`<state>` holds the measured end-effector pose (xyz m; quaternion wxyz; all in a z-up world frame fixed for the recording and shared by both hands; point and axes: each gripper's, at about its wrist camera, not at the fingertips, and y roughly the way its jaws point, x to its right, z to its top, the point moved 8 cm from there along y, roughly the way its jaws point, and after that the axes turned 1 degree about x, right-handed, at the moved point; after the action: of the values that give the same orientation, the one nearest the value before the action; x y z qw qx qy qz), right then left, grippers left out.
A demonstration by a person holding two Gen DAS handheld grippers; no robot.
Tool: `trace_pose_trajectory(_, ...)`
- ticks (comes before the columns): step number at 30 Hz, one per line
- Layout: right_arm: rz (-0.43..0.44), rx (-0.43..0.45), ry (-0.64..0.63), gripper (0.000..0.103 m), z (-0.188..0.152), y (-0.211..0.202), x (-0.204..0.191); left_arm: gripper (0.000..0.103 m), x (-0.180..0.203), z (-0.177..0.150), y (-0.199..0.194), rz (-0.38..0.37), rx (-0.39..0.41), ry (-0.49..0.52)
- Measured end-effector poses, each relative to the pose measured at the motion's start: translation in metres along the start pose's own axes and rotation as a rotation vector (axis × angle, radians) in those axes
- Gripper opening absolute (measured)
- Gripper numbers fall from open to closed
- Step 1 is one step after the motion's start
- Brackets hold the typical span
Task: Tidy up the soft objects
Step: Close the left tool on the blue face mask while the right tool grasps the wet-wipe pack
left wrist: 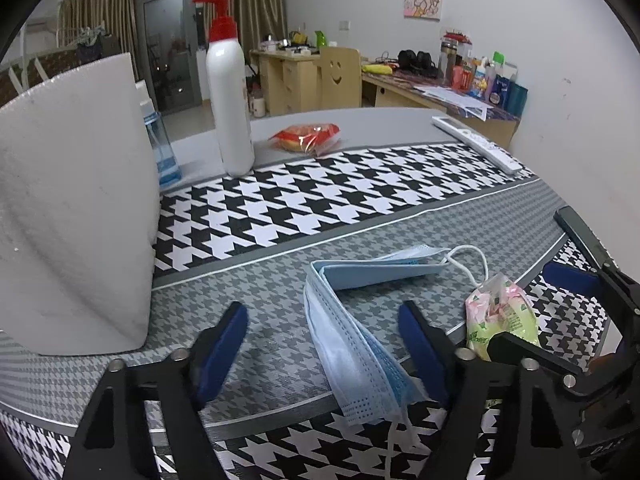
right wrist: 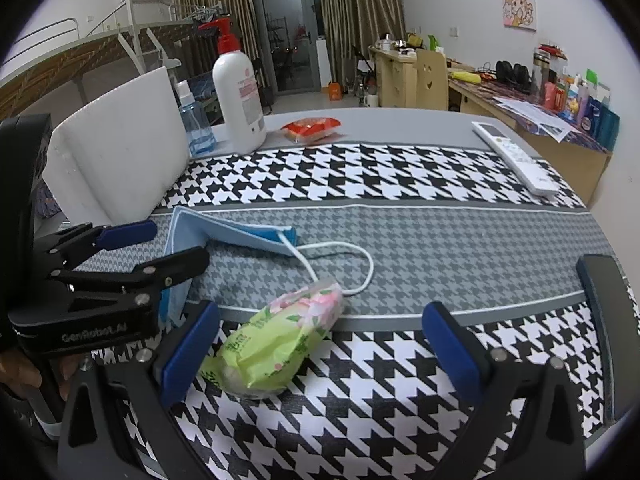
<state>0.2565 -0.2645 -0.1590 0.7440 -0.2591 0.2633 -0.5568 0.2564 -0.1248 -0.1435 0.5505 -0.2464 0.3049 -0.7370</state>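
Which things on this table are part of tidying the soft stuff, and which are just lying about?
Part of the job:
- folded blue paper face mask
- green-and-pink soft tissue packet

Lying about:
- white pump bottle with red top
- white remote control
- red snack wrapper
- white foam block

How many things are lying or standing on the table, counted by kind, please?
Face masks: 1
Soft packets: 2, green-pink tissue pack, red snack bag
Bottles: 2, white pump bottle, blue spray bottle
Remote controls: 1
White foam blocks: 1
Total: 7
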Motion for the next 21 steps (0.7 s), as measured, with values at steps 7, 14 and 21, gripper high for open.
trace_pose_trajectory(7, 0.007, -0.014, 0.009, 0.102, -0.0020, 0.0034, -0.0013, 0.054, 0.0014, -0.0035, 0.0045, -0.005, -0.020, 0.009)
trace_pose_trajectory(14, 0.023, -0.027, 0.021, 0.085, -0.0047, 0.0043, -0.0010, 0.028, 0.0063, -0.0062, 0.0071, -0.022, -0.032, 0.025)
trace_pose_trajectory(21, 0.023, -0.044, 0.019, 0.065, -0.0080, 0.0048, -0.0028, 0.016, 0.0049, -0.0062, 0.0046, -0.014, -0.026, 0.021)
